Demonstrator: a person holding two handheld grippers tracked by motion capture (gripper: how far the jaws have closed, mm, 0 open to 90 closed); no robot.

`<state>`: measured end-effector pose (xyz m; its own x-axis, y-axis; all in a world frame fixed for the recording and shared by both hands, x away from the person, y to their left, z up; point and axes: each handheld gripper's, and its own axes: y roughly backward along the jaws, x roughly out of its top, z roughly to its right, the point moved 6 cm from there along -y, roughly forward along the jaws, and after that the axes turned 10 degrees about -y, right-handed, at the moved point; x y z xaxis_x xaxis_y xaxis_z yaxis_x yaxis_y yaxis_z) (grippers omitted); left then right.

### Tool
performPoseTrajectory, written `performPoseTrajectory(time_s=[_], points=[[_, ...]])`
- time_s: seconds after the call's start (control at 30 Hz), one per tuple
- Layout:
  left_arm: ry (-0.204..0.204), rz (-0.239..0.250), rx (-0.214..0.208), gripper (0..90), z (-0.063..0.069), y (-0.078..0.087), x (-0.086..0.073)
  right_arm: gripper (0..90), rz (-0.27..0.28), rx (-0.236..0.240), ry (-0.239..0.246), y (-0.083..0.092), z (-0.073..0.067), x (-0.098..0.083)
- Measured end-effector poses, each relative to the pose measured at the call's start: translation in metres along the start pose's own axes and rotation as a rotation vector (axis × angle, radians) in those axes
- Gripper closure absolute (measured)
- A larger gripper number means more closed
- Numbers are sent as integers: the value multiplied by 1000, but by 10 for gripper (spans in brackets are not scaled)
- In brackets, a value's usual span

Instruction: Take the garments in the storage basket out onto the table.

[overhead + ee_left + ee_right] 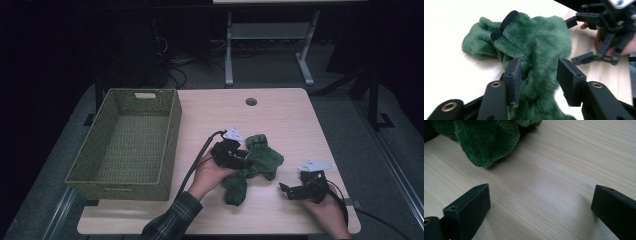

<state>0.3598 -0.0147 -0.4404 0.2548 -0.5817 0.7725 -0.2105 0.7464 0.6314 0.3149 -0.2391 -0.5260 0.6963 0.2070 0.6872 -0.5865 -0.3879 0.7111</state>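
A deep green, fuzzy sock (536,47) is trimmed with a black ribbed band (503,25). The counter (280,120) is pale wood-grained; the woven basket (170,145) is olive green, and the sleeve (172,220) is dark plaid.

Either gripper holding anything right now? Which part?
Nothing gripped. The left gripper has its jaws open around the middle of the green socks, pads not pressing. The right gripper is open over bare table.

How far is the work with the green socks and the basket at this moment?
Done: nothing is in the green basket yet. In hand: the left gripper has its jaws apart around the green socks on the table, without pinching them. The right gripper waits open beside them. Left: probably moving the socks into the basket.
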Motion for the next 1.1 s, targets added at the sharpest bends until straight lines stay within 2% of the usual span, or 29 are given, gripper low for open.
performPoseTrajectory(time_s=[0.27,0.6,0.83,0.93,1.0,1.03,1.1], points=[[-25,-17,7,528,15,24,-20,17,0,-1,-2,0,0,0],[-15,-39,-2,528,35,35,-61,17,0,-1,-2,0,0,0],[-38,-70,3,518,38,22,-71,17,0,-2,-4,0,0,0],[-71,-106,28,517,36,12,-77,17,0,-1,-4,0,0,0],[-74,-117,36,519,34,7,-79,17,1,-1,-4,0,0,0],[-85,-130,33,533,32,6,-80,17,0,-1,-4,0,0,0],[-80,-129,38,572,30,4,-80,17,0,-1,-4,0,0,0]])
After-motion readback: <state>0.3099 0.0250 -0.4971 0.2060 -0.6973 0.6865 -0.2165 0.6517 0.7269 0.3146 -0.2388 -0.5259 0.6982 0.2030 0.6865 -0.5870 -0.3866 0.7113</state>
